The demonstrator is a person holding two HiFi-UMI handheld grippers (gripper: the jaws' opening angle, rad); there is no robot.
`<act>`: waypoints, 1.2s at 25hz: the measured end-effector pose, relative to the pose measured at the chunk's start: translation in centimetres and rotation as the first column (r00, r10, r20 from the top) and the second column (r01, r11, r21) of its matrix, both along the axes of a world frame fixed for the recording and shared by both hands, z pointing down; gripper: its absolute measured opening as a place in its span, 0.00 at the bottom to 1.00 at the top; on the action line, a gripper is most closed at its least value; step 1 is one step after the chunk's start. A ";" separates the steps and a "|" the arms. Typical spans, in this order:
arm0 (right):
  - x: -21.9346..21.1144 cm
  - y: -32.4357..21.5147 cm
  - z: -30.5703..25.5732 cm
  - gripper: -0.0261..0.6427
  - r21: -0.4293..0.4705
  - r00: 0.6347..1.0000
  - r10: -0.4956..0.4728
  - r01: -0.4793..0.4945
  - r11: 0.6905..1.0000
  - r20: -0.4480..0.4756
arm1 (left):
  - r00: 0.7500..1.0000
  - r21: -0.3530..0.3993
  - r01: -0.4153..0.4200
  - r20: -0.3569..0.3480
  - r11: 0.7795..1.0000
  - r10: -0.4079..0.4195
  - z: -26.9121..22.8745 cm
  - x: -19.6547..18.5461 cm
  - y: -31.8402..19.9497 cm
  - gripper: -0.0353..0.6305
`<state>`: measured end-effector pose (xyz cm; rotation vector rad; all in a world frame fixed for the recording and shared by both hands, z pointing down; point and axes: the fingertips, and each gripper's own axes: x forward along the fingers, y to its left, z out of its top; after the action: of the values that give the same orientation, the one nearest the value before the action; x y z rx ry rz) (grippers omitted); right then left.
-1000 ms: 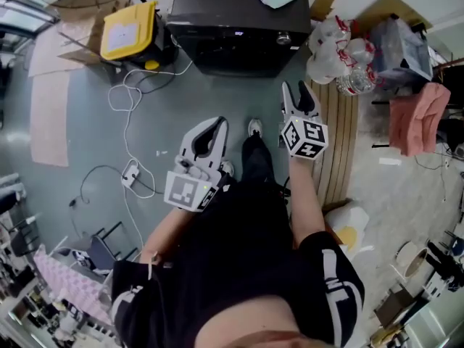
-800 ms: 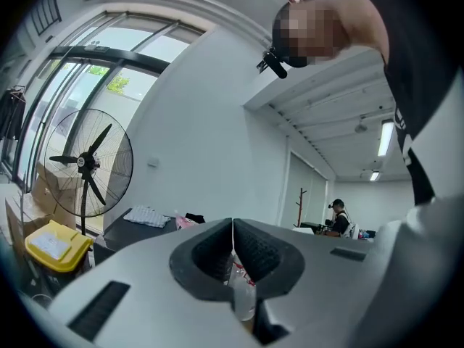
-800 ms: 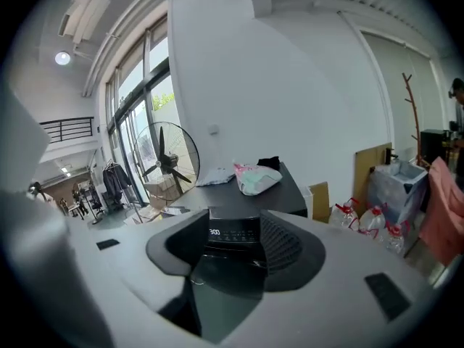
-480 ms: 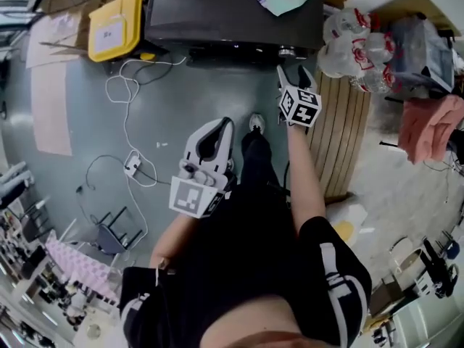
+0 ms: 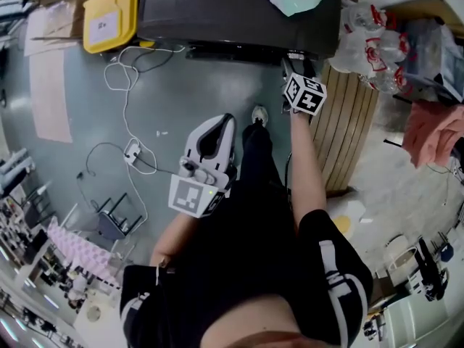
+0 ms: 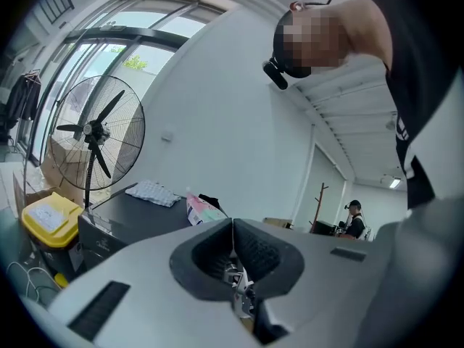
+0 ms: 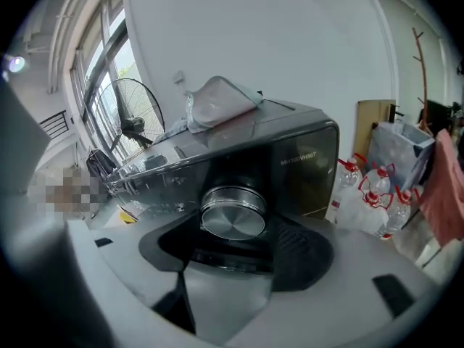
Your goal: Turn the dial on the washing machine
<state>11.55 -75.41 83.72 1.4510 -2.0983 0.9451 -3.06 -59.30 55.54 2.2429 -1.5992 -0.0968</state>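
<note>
Apparently the turn was not yet made. The washing machine stood ahead, and the right gripper was at its front panel. Its jaws were opening with the silver dial between them, the pads seemingly not pressing it. Closing and twisting seemed left to do. The left gripper hung back, its 2 jaws together and empty. A wooden pallet, water bottles, a yellow box and a loose cable lay around; none blocked the dial.
</note>
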 end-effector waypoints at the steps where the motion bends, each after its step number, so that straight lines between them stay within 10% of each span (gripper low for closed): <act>1: -0.1 -0.1 0.1 0.49 0.004 1.000 0.000 0.000 1.000 -0.008 | 1.000 0.002 0.004 -0.002 1.000 -0.004 0.0 0.0 -0.3 0.09; 8: -0.4 0.2 -0.2 0.48 0.051 0.932 -0.058 0.081 0.995 -0.357 | 0.999 0.010 0.033 -0.005 0.999 -0.033 -0.5 -0.7 -0.5 0.09; 19: -1.9 6.8 -5.0 0.51 0.111 0.957 -0.019 0.053 0.992 -0.288 | 1.000 0.045 0.006 -0.024 0.999 -0.005 -3.3 -3.5 7.2 0.09; 30: -4.7 34.3 -29.5 0.23 0.354 0.996 0.082 -0.063 0.933 -0.039 | 0.996 0.180 -0.082 -0.004 0.980 0.084 -14.3 -8.3 31.6 0.09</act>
<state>6.88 -41.11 54.21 1.7159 -2.2716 0.5637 -11.37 -27.67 41.23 2.4367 -1.5432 -0.2401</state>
